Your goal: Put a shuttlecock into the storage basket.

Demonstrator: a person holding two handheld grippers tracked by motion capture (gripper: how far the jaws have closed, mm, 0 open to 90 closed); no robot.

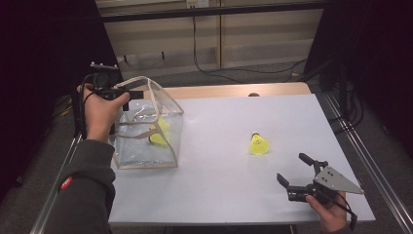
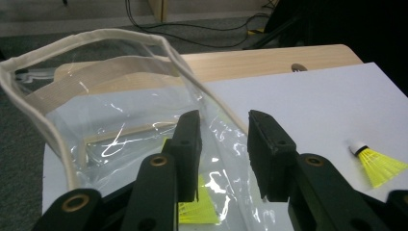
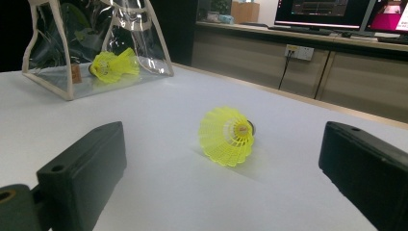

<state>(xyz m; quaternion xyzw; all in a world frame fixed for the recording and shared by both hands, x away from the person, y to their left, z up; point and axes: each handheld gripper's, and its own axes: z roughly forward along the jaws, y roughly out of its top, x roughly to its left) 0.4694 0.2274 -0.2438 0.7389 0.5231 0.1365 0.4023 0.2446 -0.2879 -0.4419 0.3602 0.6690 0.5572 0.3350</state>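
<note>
Now the left gripper (image 1: 127, 95) is hanging over the near top edge of the clear bag (image 1: 170, 141), held up in the person's left hand (image 1: 100, 114). In the left gripper view its jaws are standing partly apart above the bag's open mouth, with nothing between the pads; the cream rim (image 2: 29, 103) of the bag is curving round just beyond them. A yellow shuttlecock (image 1: 159, 132) is lying inside the bag on its floor, seen through the plastic below the jaws.

Across the white table (image 1: 229, 195), the right gripper (image 1: 294, 170) is resting low near the front right corner, in the person's right hand (image 1: 331, 214). Its jaws are gaping wide and holding nothing. In the right gripper view a second shuttlecock (image 3: 227, 135) is lying on its side on the table between and beyond the two jaws, skirt turned toward the camera, touching neither pad. In the high view it is sitting right of the table's middle, well apart from the bag and near the right gripper.

A wooden strip (image 1: 229, 90) is running along the table's far edge.
</note>
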